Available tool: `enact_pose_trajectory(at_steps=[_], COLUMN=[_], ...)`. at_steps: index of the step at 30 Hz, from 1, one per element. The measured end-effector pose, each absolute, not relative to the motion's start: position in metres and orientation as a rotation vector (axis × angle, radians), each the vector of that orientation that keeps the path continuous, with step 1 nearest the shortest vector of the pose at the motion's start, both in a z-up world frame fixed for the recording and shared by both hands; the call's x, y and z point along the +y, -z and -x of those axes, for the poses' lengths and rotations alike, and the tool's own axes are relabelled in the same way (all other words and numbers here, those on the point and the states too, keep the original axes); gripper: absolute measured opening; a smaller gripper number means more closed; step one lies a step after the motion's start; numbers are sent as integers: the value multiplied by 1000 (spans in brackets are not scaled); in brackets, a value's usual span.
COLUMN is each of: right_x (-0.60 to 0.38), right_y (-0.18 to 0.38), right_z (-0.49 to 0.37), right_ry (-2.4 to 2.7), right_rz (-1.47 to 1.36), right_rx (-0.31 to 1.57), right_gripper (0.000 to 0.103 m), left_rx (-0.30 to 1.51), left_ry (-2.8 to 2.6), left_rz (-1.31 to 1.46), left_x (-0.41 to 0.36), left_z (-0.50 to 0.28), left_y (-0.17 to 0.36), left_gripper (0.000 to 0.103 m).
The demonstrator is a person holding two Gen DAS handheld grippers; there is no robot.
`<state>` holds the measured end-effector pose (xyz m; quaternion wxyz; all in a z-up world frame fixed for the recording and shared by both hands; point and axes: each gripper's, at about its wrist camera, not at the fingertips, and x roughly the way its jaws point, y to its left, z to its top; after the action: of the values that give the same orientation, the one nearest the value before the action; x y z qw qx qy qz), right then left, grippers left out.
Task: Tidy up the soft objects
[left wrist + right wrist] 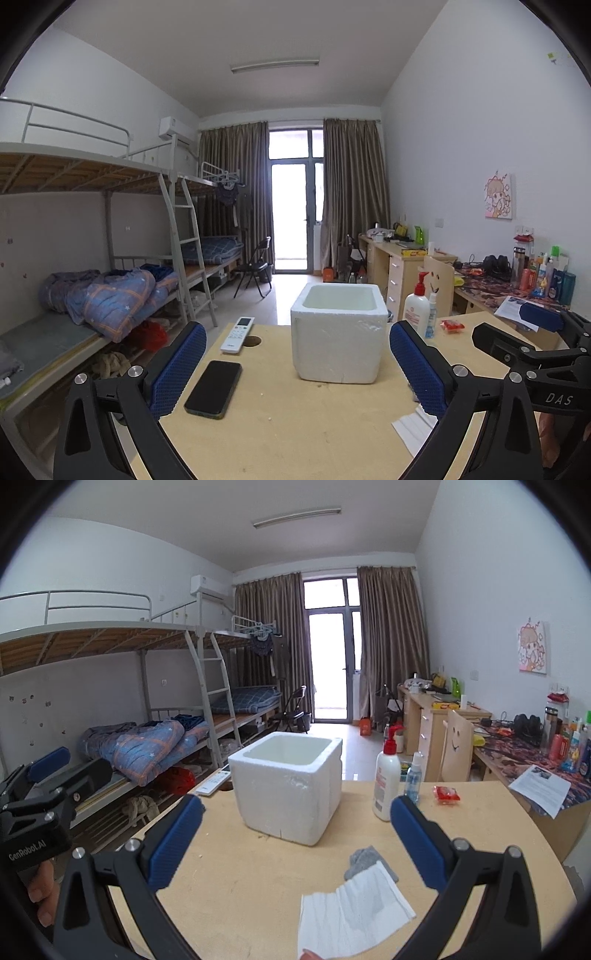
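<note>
A white foam box (338, 332) (288, 790) stands open-topped in the middle of the round wooden table (236, 886); what shows of its inside is bare. In front of it lie a white tissue (354, 915) and a small grey cloth (365, 860), the tissue partly covering the cloth. My right gripper (297, 845) is open above the table, with tissue and cloth low between its blue pads. My left gripper (299, 365) is open too, facing the box with nothing held. A tissue corner (413, 424) shows by its right finger.
A black phone (213, 387) and a white remote (237, 334) lie left of the box. To its right are a lotion pump bottle (386, 779), a spray bottle (412, 775) and a red packet (446, 794). Bunk beds stand left, cluttered desks right.
</note>
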<state>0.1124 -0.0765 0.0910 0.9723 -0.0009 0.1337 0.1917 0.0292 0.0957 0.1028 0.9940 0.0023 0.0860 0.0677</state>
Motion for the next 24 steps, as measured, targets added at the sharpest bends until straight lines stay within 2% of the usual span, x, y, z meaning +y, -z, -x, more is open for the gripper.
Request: enact_pose_trajectory(at_steps=[24], right_x=[-113], right_y=[-43], right_z=[-58], right_ry=[-342], right_rz=[-27], right_rx=[196], right_gripper=[103], left_rx=[127], left_ry=[-150], left_rz=[57], left_x=[76], left_z=[26], left_y=[-60], left_gripper=[102])
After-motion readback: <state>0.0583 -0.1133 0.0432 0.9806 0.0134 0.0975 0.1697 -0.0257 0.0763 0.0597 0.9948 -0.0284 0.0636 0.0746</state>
